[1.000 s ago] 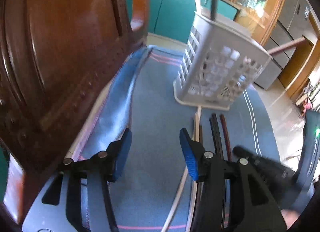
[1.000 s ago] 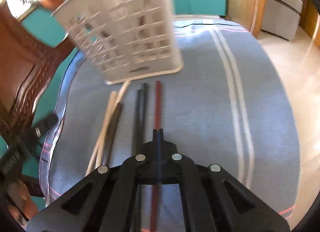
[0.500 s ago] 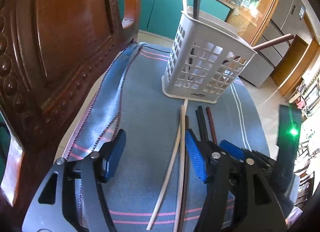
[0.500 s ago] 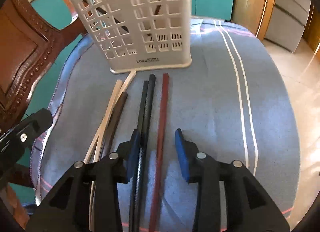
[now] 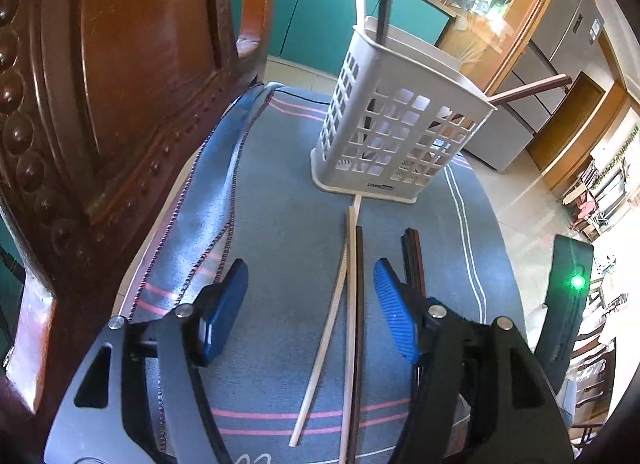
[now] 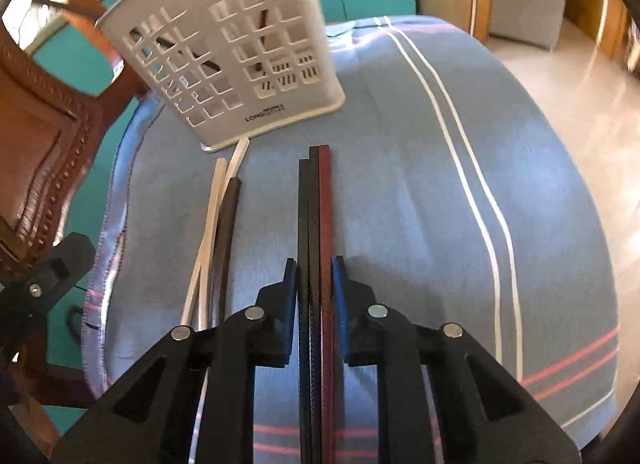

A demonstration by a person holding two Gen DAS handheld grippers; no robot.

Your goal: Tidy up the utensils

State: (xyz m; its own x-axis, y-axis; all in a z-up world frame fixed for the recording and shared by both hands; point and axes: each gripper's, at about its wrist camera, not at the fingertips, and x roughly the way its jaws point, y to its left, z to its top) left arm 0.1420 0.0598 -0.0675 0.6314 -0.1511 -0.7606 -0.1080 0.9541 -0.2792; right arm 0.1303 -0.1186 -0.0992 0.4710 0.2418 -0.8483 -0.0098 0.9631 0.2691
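The basket [image 5: 396, 131] is matt white plastic lattice. A woven blue cloth [image 6: 420, 191] looks soft and slightly fuzzy. The chair [image 5: 132, 63] is glossy carved dark wood. The chopsticks [image 6: 314, 223] look smooth, some finely textured black, one dark red.

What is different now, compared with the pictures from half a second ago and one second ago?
The right gripper, shut and empty a second ago, opened over the sticks and has now closed its jaws on three of them together: two black chopsticks and the red chopstick. The left gripper remains open above the pale chopsticks and brown chopstick. The white basket stands unchanged.
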